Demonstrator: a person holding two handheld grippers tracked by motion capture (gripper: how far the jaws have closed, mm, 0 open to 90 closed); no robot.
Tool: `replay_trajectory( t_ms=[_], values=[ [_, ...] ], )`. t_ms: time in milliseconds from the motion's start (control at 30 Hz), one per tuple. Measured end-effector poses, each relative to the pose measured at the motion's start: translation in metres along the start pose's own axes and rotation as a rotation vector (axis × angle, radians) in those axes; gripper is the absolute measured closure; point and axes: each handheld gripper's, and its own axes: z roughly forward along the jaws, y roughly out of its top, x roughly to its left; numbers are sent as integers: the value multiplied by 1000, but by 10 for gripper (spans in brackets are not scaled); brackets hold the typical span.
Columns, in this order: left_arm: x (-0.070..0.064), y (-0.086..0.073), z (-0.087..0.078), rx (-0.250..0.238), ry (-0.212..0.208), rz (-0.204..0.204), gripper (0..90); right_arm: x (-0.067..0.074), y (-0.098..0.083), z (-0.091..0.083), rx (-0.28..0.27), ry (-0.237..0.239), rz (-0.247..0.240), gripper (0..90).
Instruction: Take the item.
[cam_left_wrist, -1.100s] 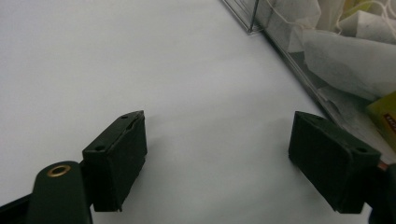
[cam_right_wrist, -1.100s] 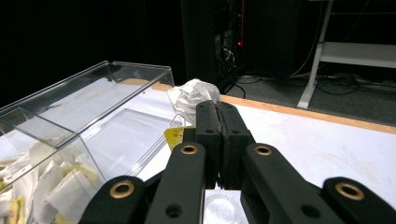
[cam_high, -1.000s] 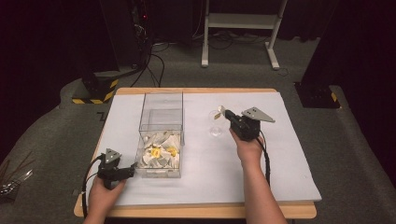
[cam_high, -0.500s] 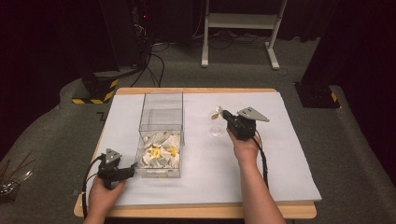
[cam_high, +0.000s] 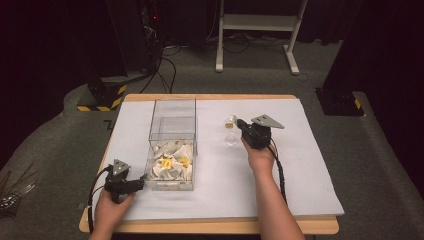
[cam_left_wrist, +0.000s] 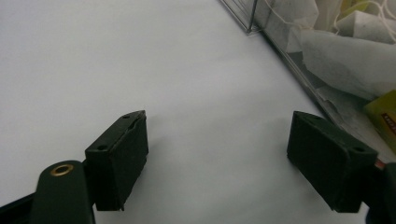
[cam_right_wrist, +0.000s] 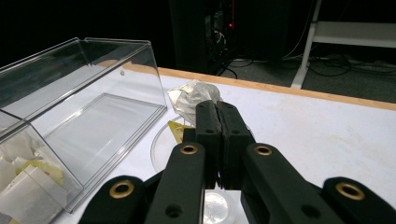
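Holding a tea bag (cam_right_wrist: 192, 98) between its closed jaws, the right claw (cam_high: 239, 123) sits right of centre in the high view, above a small clear glass dish (cam_high: 230, 138) on the white tabletop (cam_high: 310, 170). In the right claw view the 2 jaws are pressed together, the crumpled bag and its yellow tag (cam_right_wrist: 177, 128) just past their tips, over the dish's rim. A clear plastic box (cam_high: 172, 142) stands left of the dish, near the middle of the high view, with more tea bags (cam_high: 170, 162) piled in its near end. The left claw (cam_high: 139, 184) rests low at the lower left of the high view, just beside the box's near corner. Its jaws stand wide apart with nothing between them but bare tabletop.
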Motion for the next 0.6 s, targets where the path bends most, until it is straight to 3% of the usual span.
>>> replay_trajectory(
  t_ms=[267, 367, 600],
  values=[
    [0, 0, 0, 0, -4, -8, 206, -2, -3, 6, 17, -2, 12, 887],
    [0, 0, 0, 0, -3, -7, 205, -2, -3, 7, 14, -2, 11, 799],
    [0, 0, 0, 0, -3, -8, 206, 0, -2, 6, 6, 6, 13, 790]
  ],
)
